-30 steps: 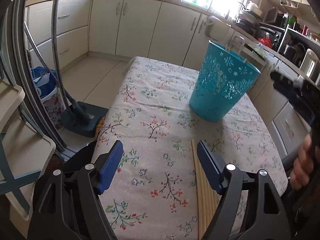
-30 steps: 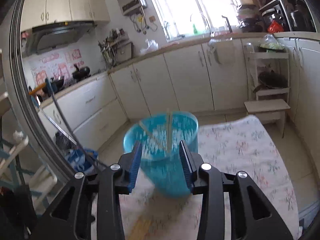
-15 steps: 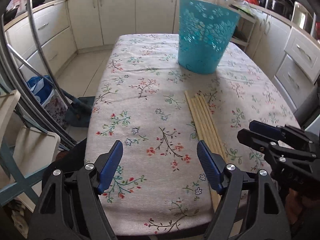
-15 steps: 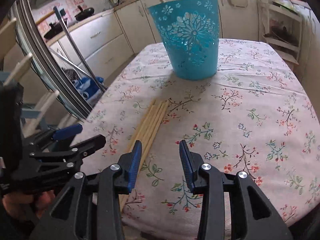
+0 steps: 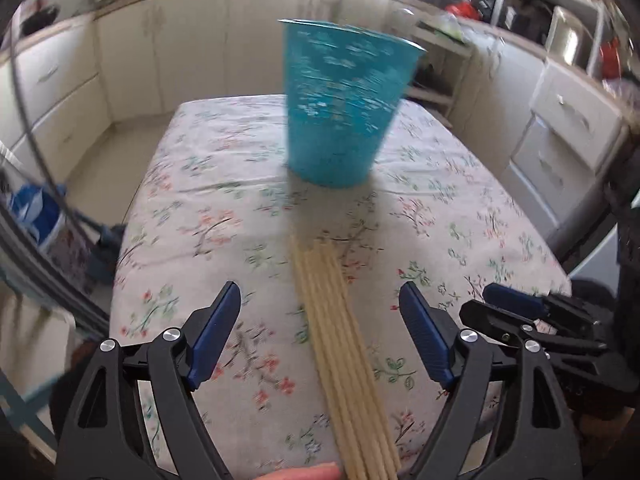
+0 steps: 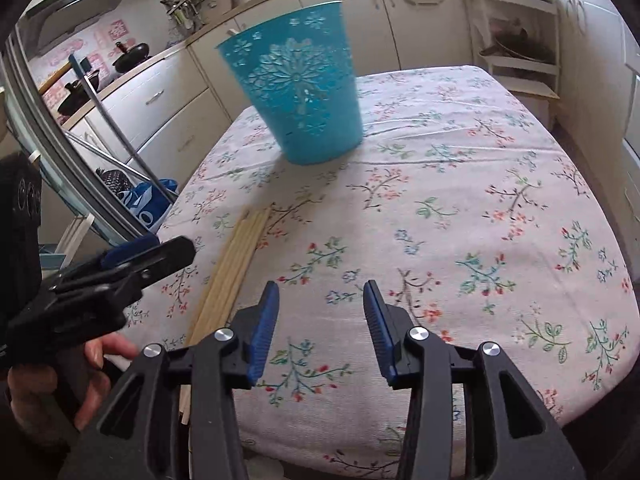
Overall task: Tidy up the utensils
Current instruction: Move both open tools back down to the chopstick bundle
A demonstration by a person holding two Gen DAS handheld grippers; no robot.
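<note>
A bundle of several pale wooden chopsticks [image 5: 340,340] lies lengthwise on the floral tablecloth [image 5: 224,216]; it also shows in the right wrist view [image 6: 228,272]. A turquoise cut-out basket [image 5: 344,104] stands upright beyond them, also in the right wrist view [image 6: 300,88], with a stick end showing at its rim. My left gripper [image 5: 320,312] is open and empty, hovering with the chopsticks between its jaws. My right gripper [image 6: 320,300] is open and empty over bare cloth, to the right of the chopsticks.
The table's near edge is just below both grippers. Cream kitchen cabinets [image 6: 168,100] surround the table. A blue bag [image 6: 144,204] and mop poles stand on the floor to the left. A white shelf unit [image 6: 516,40] is at the back right.
The right gripper has pulled back from the basket to the near table edge. The left gripper has shifted right, so the chopsticks now lie between its jaws. Both stay open.
</note>
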